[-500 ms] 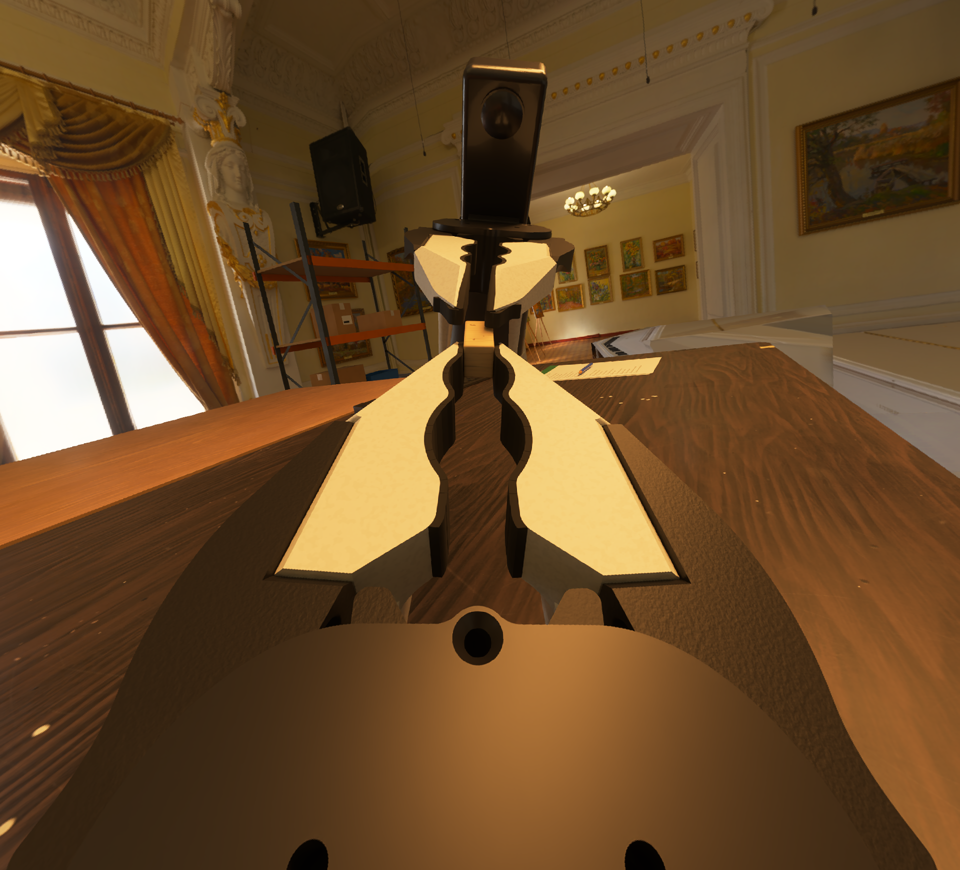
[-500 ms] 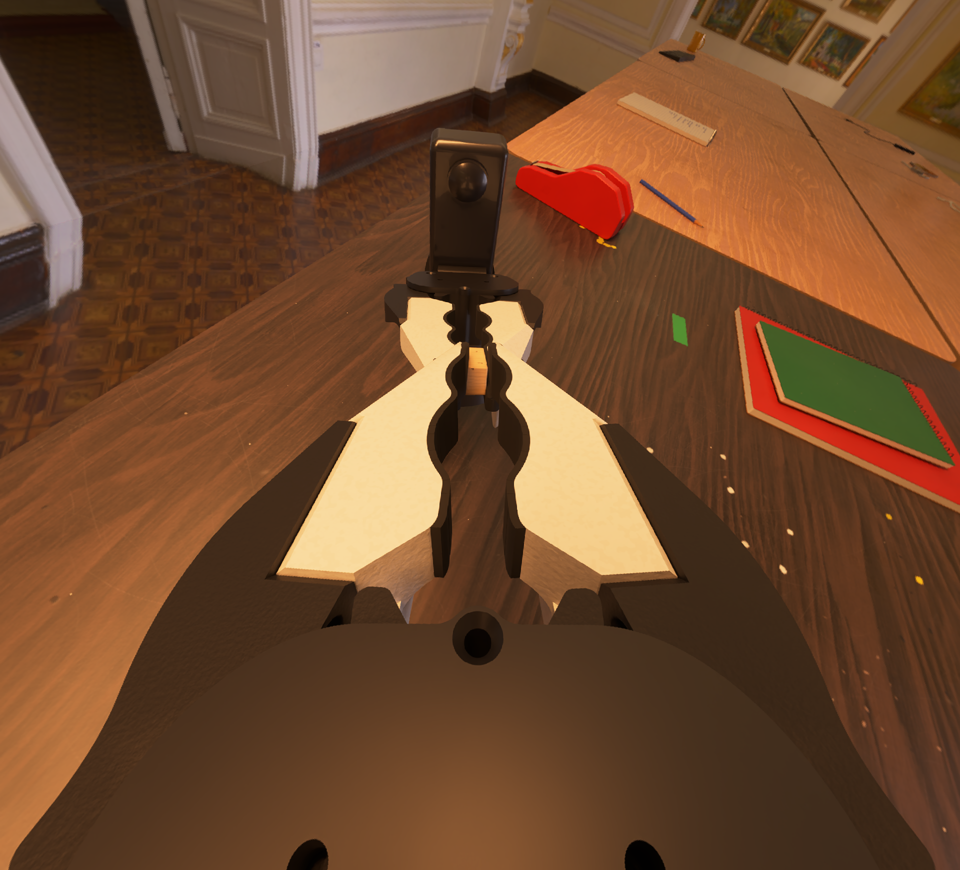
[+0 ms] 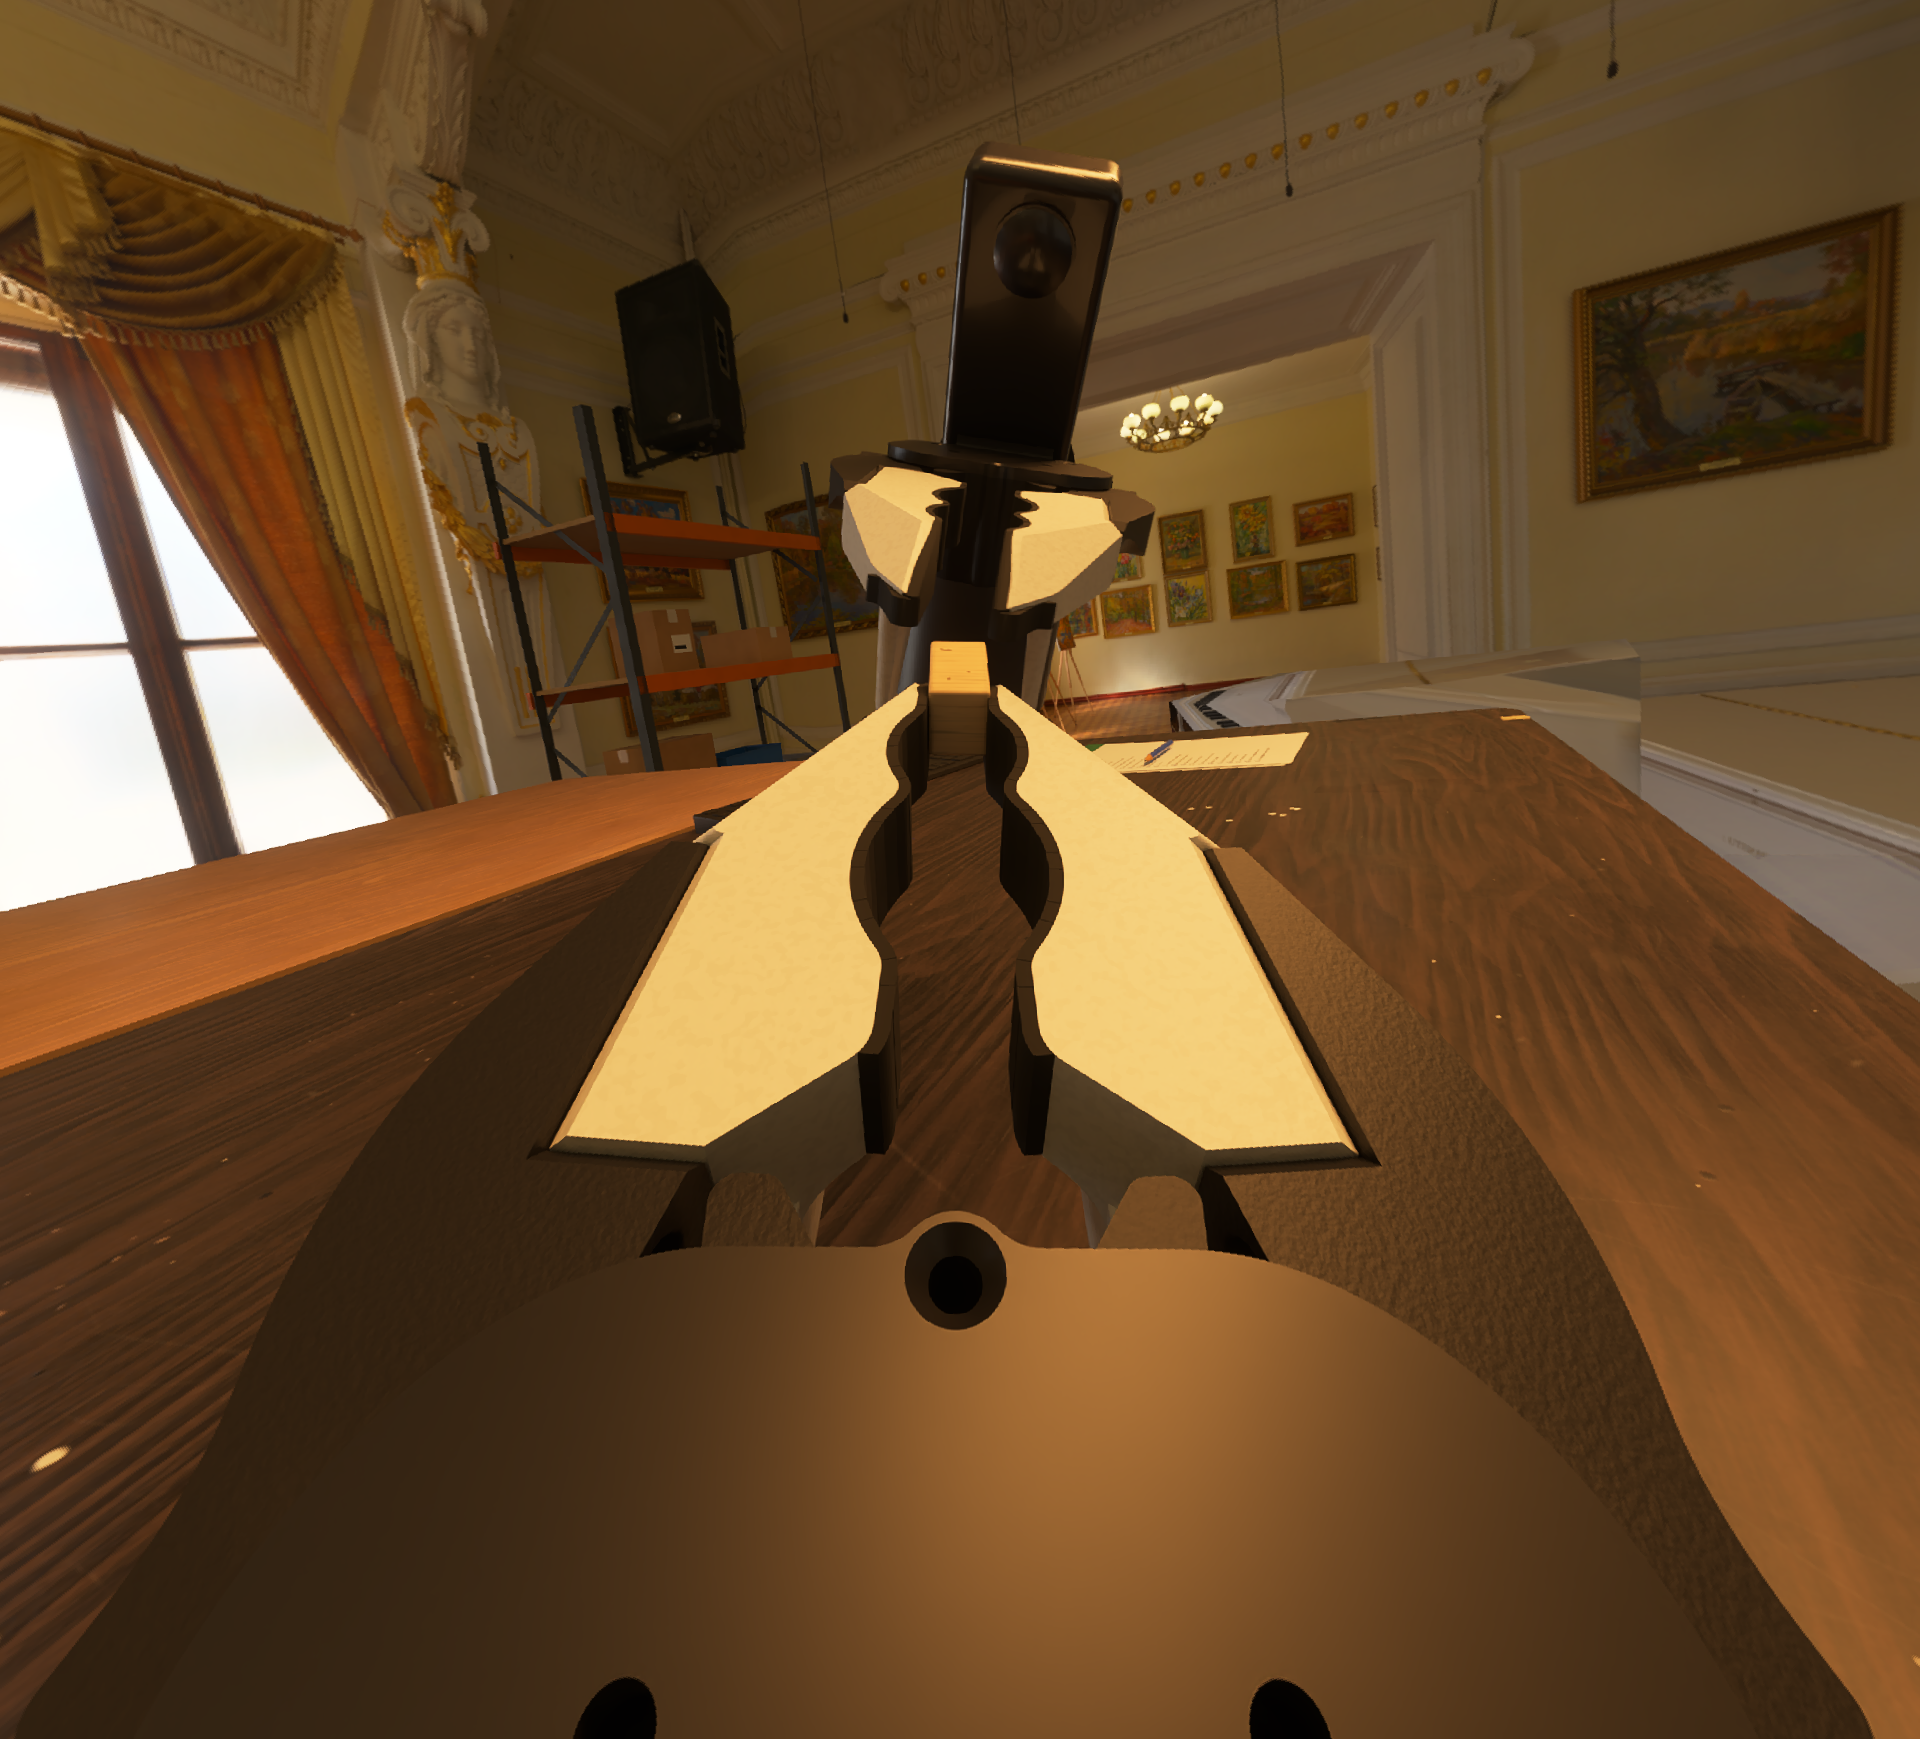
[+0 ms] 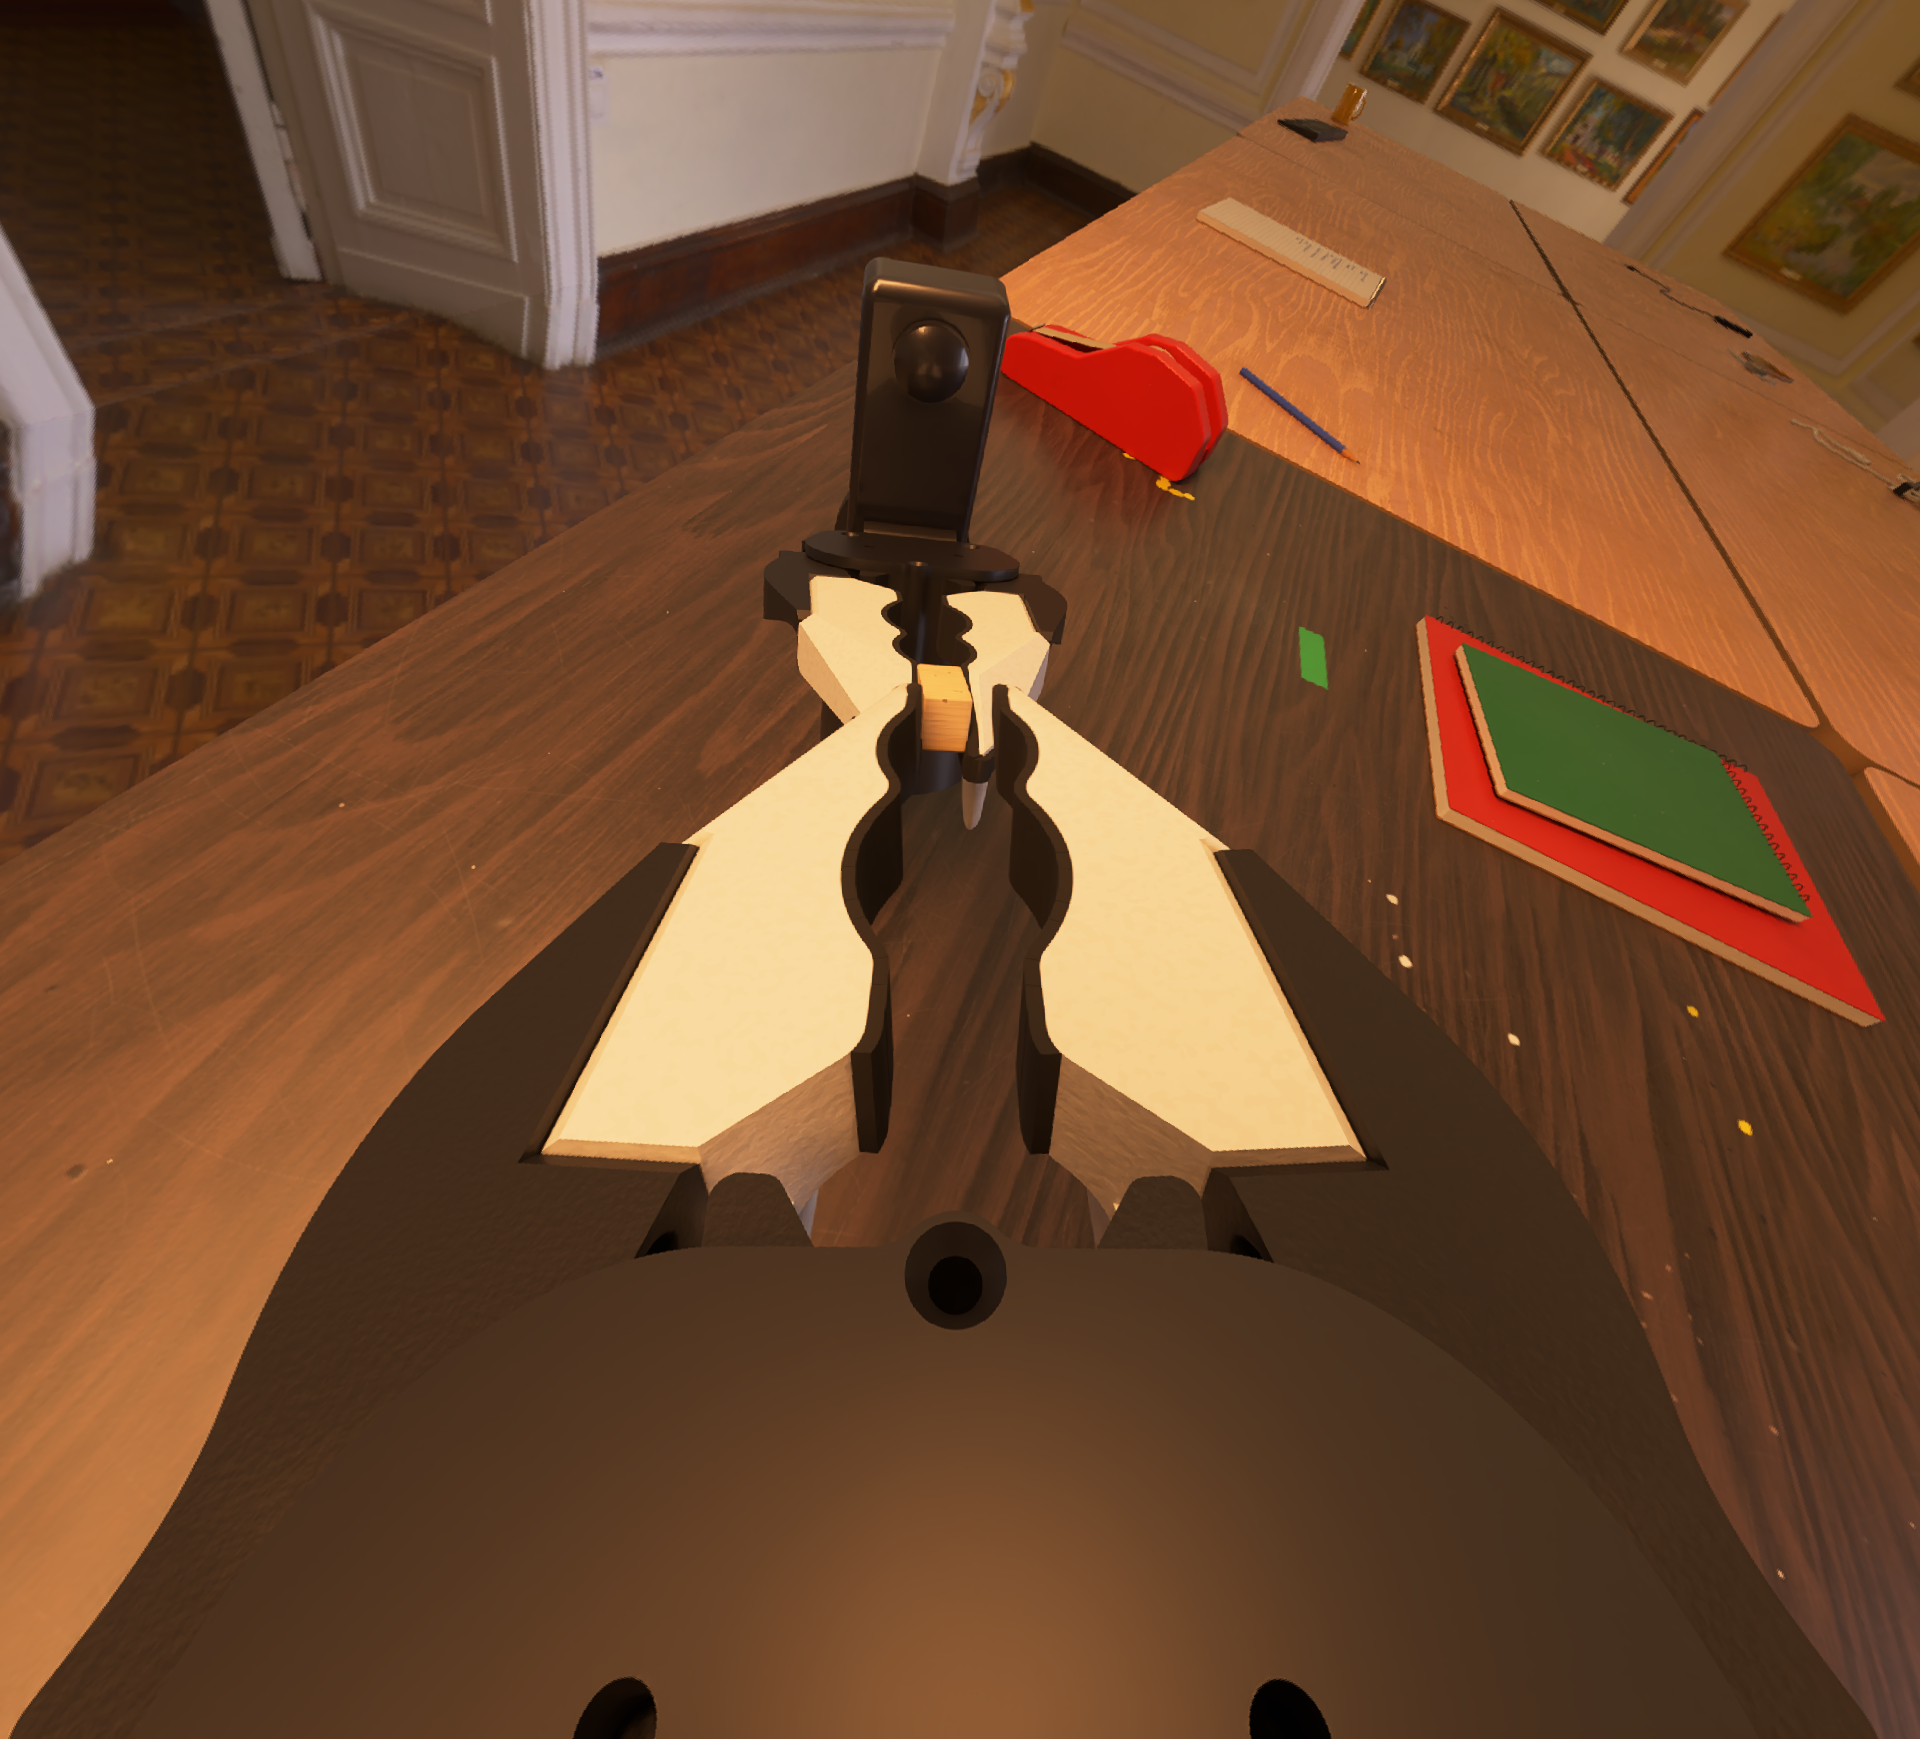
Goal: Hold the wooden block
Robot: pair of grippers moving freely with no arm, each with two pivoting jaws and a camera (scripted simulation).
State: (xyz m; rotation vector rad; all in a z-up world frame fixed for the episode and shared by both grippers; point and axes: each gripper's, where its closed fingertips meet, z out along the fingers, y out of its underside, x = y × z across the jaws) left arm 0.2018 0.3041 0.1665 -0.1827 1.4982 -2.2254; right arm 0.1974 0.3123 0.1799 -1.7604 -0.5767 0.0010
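The small light wooden block [image 3: 958,681] sits between my left gripper's [image 3: 958,704] fingertips, which are shut on it just above the dark wooden table [image 3: 1455,910]. The right gripper's body [image 3: 997,536] faces me just beyond the block, tilted. In the right wrist view the block [image 4: 943,713] lies between my right gripper's [image 4: 951,710] fingertips. Its left finger is against the block; a narrow gap shows on the right side. The left gripper's body [image 4: 914,640] stands right behind the block.
A red tape dispenser [image 4: 1122,401], a blue pencil [image 4: 1294,413], a small green slip [image 4: 1312,656] and a green notebook on a red one [image 4: 1621,785] lie to the right. A paper sheet [image 3: 1205,749] lies far off. The table edge [image 4: 468,609] drops to floor on the left.
My right gripper's jaws have spread a little, leaving a gap beside the block. The left gripper still clamps it. The block sits slightly higher in the right wrist view.
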